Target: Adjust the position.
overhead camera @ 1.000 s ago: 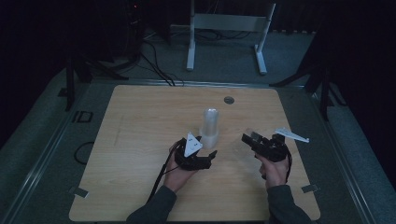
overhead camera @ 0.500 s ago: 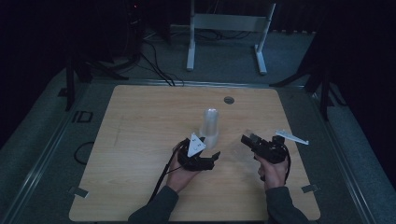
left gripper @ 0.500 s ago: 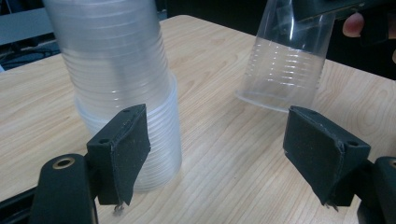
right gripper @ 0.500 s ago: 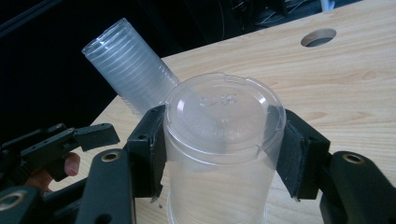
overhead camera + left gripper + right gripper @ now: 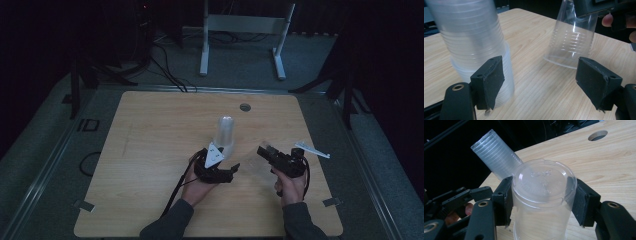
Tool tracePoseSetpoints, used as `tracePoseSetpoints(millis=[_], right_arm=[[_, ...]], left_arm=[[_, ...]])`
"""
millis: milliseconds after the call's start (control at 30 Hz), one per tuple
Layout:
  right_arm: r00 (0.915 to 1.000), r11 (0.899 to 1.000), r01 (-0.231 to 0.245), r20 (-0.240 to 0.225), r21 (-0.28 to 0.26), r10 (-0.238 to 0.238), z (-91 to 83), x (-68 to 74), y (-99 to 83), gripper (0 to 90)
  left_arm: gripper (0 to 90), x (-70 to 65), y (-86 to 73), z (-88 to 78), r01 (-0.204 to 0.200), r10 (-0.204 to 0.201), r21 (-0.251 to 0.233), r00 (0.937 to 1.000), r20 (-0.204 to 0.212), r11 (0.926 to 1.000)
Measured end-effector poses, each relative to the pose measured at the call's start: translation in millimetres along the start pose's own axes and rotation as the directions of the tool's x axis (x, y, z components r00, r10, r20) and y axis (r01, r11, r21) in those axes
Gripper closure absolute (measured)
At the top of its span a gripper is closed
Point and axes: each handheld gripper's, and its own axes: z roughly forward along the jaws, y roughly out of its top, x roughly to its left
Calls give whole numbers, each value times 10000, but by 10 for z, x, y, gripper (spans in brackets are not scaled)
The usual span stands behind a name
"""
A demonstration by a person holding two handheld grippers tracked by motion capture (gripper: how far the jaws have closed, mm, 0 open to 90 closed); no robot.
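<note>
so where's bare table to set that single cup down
The left half of the light wooden table is bare, from its left edge to the left gripper. So is the far strip up to the round hole. It is crowded between the stack of clear plastic cups and the right gripper clamping the single clear plastic cup.

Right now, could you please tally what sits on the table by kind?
Stack of clear cups: 1
Single clear cup, upside down, clamped in the right gripper: 1
Grippers, including the left gripper, jaws open: 2
Total: 4
</note>
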Motion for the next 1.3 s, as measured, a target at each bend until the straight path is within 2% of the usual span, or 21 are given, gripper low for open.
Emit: tracePoseSetpoints(millis=[767, 1167, 1300], right_arm=[[9977, 9981, -597, -317, -127, 592, -4, -19, -76, 414], [9950, 9961, -865, -520, -189, 854, -12, -31, -98, 414], [9934, 9950, -985, -600, -184, 973, -11, -30, -113, 414]], left_arm=[[189, -77, 56, 98, -153, 148, 69, 9978, 648, 9999], [167, -143, 105, 185, -486, 474, 112, 9952, 855, 9988], [163, -177, 127, 242, -531, 515, 119, 9930, 1064, 9985]])
